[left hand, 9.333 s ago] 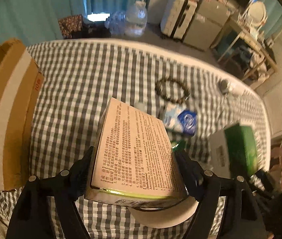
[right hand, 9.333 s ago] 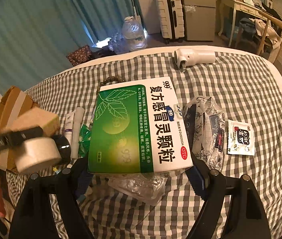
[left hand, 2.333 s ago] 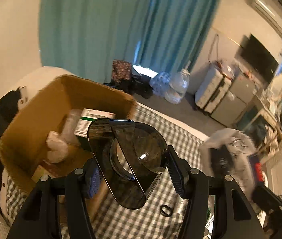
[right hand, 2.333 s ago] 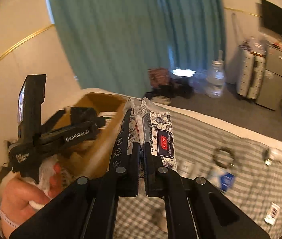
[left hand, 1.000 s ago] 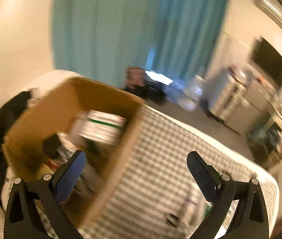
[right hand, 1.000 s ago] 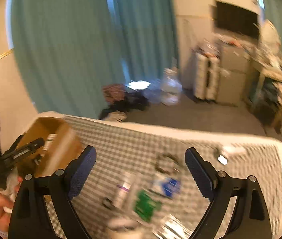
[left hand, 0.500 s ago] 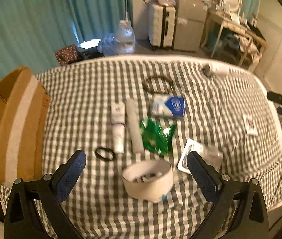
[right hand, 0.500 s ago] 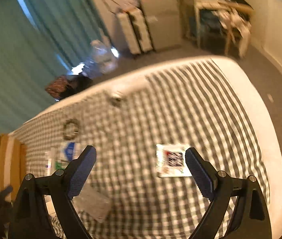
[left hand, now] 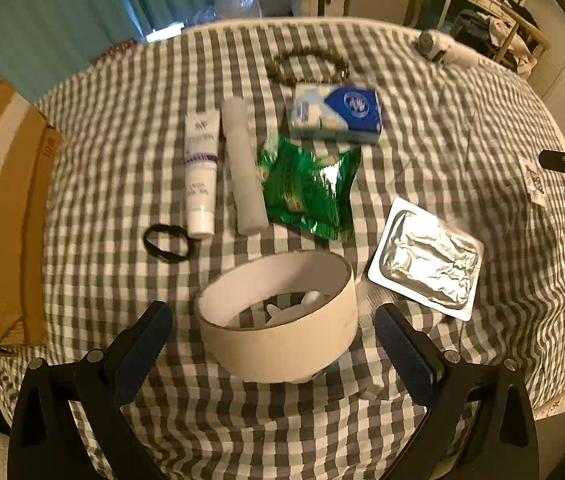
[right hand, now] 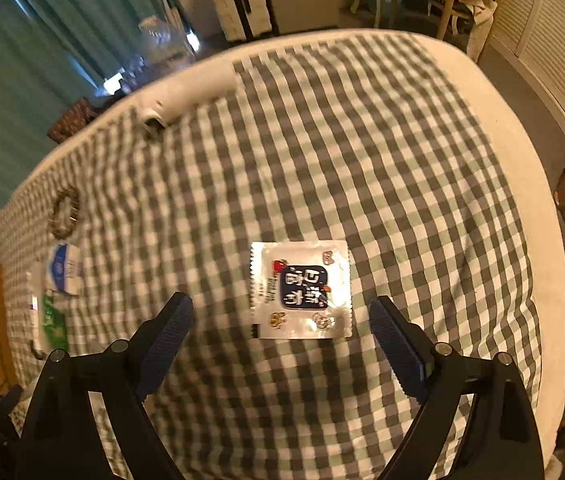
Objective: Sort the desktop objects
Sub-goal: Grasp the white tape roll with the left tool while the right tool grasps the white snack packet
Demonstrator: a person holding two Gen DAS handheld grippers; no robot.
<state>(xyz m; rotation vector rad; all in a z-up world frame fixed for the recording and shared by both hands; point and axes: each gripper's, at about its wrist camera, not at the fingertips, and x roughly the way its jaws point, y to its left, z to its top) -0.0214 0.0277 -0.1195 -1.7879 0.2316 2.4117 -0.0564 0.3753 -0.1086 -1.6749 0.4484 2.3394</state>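
My left gripper (left hand: 272, 334) has its jaws spread wide and empty, pointing steeply down, and sitting right between the fingers is the round white container (left hand: 278, 320), open at the top with a few pale bits lying in the bottom that I can't make out. Just past its rim I see a foil blister pack (left hand: 426, 258) to the right, a black hair tie (left hand: 168, 242) to the left, then the green snack bag (left hand: 308, 188), a white roll (left hand: 242, 168) and a white tube (left hand: 201, 172) side by side, the blue tissue pack (left hand: 336, 114) and a bead bracelet (left hand: 308, 64) farther out. The cardboard box (left hand: 0, 216) stands at the far left edge of the checked cloth (left hand: 122, 112); I can't see inside it. My right gripper (right hand: 282, 328) is spread wide too, holding nothing, aimed steeply down with the silver sachet (right hand: 300, 290) lying flat between and just ahead of its fingers, not touched. A white handheld device (right hand: 154, 120) lies near the far edge of the cloth.
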